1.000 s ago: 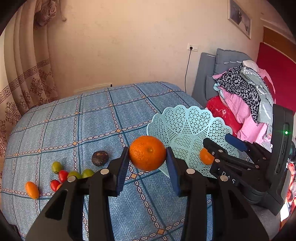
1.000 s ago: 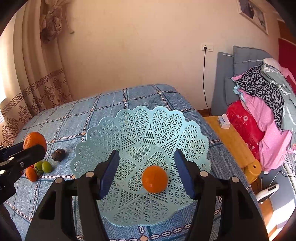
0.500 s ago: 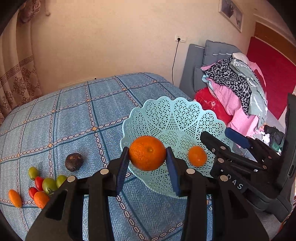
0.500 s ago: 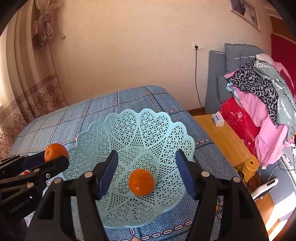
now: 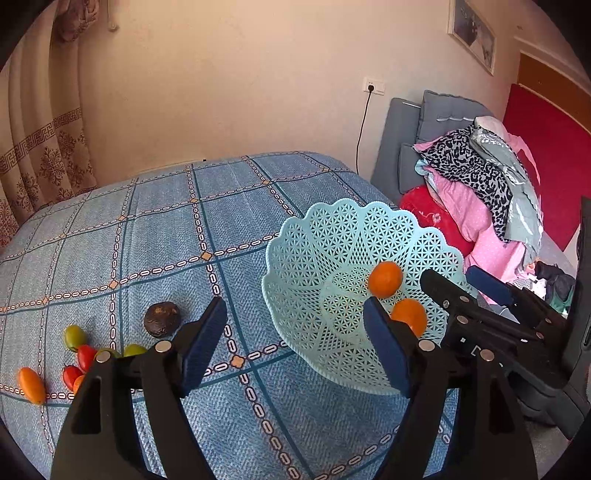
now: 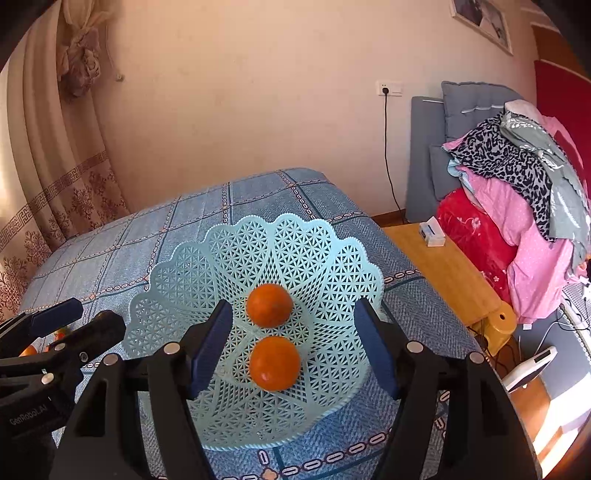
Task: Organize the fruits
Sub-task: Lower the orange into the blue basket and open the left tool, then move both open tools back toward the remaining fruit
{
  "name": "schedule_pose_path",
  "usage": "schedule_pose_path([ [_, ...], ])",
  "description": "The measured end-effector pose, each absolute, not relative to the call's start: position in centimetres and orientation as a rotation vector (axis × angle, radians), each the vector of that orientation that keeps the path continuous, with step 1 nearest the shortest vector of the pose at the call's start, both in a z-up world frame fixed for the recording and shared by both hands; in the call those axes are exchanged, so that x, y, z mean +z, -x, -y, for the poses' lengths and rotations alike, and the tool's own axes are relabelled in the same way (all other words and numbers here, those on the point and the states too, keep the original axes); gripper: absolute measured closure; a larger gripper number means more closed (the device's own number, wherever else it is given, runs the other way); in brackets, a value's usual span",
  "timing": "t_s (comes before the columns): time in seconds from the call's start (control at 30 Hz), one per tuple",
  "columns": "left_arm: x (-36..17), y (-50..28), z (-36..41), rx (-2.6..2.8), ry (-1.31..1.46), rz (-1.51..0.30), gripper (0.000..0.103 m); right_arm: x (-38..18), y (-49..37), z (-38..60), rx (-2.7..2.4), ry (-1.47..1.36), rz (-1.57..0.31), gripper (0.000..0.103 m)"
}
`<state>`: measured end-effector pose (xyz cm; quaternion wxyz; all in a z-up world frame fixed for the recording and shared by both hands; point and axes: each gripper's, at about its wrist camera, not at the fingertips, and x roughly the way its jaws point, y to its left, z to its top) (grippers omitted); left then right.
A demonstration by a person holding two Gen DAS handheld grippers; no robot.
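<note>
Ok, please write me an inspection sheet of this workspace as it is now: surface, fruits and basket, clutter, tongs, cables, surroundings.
Surface: blue checked bedcover, flat.
Job's things: basket holds two oranges; small red, green and orange fruits and one dark fruit lie loose on the cover, outside the basket.
Clutter: pile of clothes; small box on a wooden side table.
Tongs: left tongs open, empty; right tongs open, empty, above the basket.
Cables: black cord hangs from wall socket.
Surroundings: curtain, picture frame.
</note>
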<state>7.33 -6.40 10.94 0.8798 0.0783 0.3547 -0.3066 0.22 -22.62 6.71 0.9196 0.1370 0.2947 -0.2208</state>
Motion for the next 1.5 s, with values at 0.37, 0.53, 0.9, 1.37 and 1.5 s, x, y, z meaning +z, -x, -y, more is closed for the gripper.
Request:
schedule_pose_path([
  [0.37,12.9,-7.2,3.7,-0.582,-0.144,-0.695,0.016,6.9,-0.1,21.8,-0.432,-0.284,-0.599,0.035],
  [0.53,13.6,-7.2,2.5,-0.563,-0.132,-0.689,0.016,7.4,0.0,21.1,-0.415,-0.278,-0.585,0.035],
  [0.9,15.1,-7.6,-1.1,-0.489,-0.087,-0.666,0.016,7.8,-0.4,19.0,-0.362,-0.255,-0.586,0.034],
  [1.37,16.8,-8.2,-6.4,-0.391,-0.031,-0.621,0.016,8.2,-0.8,16.5,-0.311,-0.229,-0.588,0.034],
  [1.5,17.1,-8.7,-8.3,-0.351,-0.008,-0.615,0.016,8.2,-1.2,15.4,-0.289,-0.218,-0.595,0.033],
])
